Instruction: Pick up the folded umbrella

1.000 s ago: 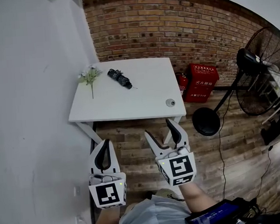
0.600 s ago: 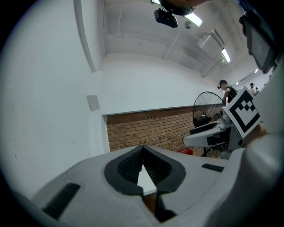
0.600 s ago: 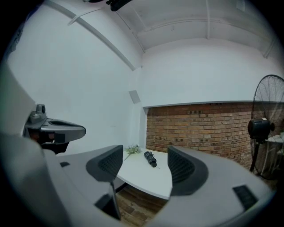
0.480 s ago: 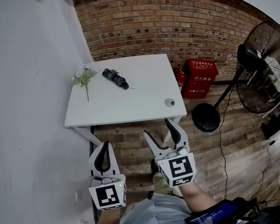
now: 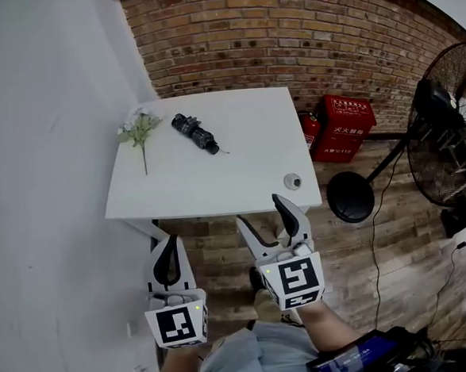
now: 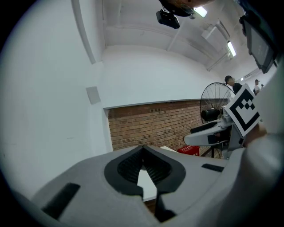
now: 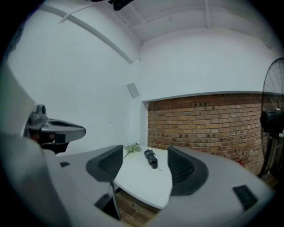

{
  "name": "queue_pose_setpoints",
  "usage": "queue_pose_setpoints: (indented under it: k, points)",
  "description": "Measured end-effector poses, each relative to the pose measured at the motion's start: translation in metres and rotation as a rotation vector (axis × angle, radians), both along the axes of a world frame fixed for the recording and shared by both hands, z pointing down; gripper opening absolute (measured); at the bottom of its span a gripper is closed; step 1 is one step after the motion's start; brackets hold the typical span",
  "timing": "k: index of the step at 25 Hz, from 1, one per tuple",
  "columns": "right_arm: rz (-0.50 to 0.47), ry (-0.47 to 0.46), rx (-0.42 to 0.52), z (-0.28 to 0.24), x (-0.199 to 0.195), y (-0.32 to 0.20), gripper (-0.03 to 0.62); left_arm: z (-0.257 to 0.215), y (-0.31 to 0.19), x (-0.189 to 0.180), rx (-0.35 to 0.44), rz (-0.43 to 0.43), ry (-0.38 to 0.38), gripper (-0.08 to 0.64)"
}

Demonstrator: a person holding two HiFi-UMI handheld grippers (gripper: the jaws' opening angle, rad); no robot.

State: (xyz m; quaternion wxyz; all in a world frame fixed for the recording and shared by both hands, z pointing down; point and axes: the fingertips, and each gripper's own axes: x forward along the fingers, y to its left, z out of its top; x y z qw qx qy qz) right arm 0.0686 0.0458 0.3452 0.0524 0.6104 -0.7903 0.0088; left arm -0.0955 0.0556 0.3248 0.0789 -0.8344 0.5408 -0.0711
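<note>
Right gripper (image 5: 263, 212) is gaping, left gripper (image 5: 169, 243) clenching empty; a stubby black cylindrical umbrella (image 5: 195, 133) is lying well ahead of both

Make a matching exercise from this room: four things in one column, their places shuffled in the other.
Things:
1. umbrella
2. flower
3. red box
4. fan

Places:
A. on the floor against the brick wall
B. at the far left edge of the table
C. on its stand at the right of the room
D. on the table, just right of the flower

Pairs: 1-D, 2-B, 3-A, 4-C.
</note>
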Motion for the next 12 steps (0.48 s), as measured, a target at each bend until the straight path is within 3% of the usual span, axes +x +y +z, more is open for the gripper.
queue_pose_setpoints:
  k: [12]
  points:
    - [-0.059,-0.023,-0.037,0.008,0.036,-0.113,0.314,0.003,-0.103,0.032,-0.031,-0.062,-0.039,0.007]
